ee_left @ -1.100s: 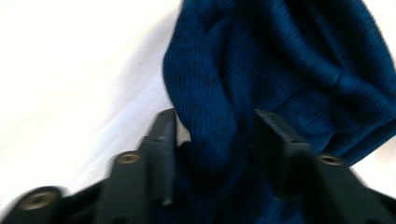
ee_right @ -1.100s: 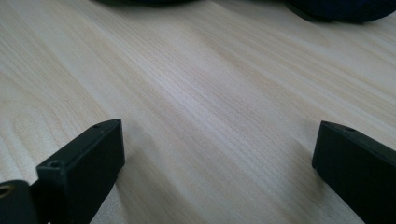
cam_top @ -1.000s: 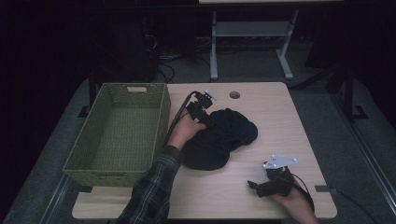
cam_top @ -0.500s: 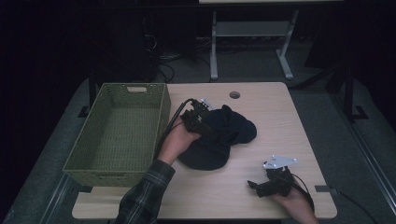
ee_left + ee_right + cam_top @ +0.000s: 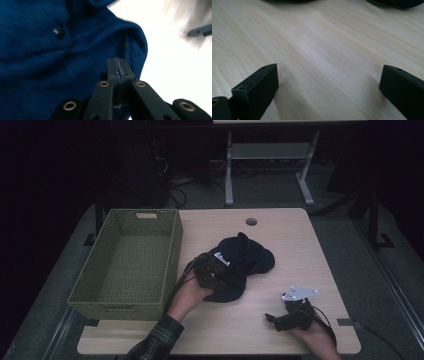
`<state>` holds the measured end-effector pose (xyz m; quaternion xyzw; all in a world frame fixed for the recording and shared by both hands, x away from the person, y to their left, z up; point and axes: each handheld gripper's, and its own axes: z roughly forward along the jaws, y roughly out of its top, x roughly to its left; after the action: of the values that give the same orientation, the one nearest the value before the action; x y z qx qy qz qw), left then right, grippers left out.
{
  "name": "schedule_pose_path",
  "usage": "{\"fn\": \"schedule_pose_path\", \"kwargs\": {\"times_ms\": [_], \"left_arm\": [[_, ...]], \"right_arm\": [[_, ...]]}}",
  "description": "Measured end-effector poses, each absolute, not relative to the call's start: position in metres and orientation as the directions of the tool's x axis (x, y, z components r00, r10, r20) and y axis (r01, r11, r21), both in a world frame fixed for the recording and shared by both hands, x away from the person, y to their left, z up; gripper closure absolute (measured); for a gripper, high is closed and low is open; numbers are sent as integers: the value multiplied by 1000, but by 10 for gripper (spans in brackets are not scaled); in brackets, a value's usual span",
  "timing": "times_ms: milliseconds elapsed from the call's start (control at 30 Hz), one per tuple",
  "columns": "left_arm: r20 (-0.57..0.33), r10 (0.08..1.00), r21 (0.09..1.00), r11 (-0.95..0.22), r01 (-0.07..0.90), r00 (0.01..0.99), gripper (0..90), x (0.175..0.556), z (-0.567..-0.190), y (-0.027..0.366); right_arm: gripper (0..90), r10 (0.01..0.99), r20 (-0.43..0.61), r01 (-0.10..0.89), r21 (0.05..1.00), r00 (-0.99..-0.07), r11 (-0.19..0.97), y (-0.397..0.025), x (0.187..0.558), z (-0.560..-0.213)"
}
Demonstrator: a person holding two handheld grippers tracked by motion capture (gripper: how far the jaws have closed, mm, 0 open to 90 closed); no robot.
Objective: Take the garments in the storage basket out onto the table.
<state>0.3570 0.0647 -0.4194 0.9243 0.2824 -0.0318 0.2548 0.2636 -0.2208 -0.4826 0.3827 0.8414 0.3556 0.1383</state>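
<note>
A dark blue knitted garment [image 5: 250, 256] lies bunched in the middle of the wooden table [image 5: 300, 240]. My left gripper [image 5: 219, 269] rests on the garment's near-left part, jaws pressed together on a fold of it. In the left gripper view the shut jaws [image 5: 117, 63] lie over the blue cloth [image 5: 50, 50], which has a small button. My right gripper [image 5: 271, 318] sits low over the table at the near right, well apart from the garment. In its own view it [image 5: 327, 75] stands open over bare wood, with nothing between its fingers.
A green woven basket [image 5: 120, 312] stands empty along the table's left side, close to the left hand. A round cable hole [image 5: 251, 221] sits near the far edge. Beyond the table, desk legs [image 5: 229, 175] and cables lie on the dark floor.
My left gripper has moved from the garment's far-left edge toward the near side, drawing cloth with it, so the garment is more bunched. The right gripper has stayed in place.
</note>
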Motion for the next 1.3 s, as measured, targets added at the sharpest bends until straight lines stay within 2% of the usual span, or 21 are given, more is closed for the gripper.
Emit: {"fn": "schedule_pose_path", "kwargs": {"times_ms": [267,733,1033,1300], "left_arm": [[-244,461,427,-738,522,853,900,345,-437,52],[-271,330,440,-793,421,904,900,322,-442,9],[-221,373,483,-761,434,901,893,318,-422,41],[-183,415,500,-741,447,891,824,306,-424,76]], "right_arm": [[20,742,39,546,704,-669,454,-221,264,-483],[21,743,40,547,704,-668,454,-221,264,-483],[21,743,40,547,704,-668,454,-221,264,-483],[20,743,41,548,703,-668,453,-221,264,-483]]}}
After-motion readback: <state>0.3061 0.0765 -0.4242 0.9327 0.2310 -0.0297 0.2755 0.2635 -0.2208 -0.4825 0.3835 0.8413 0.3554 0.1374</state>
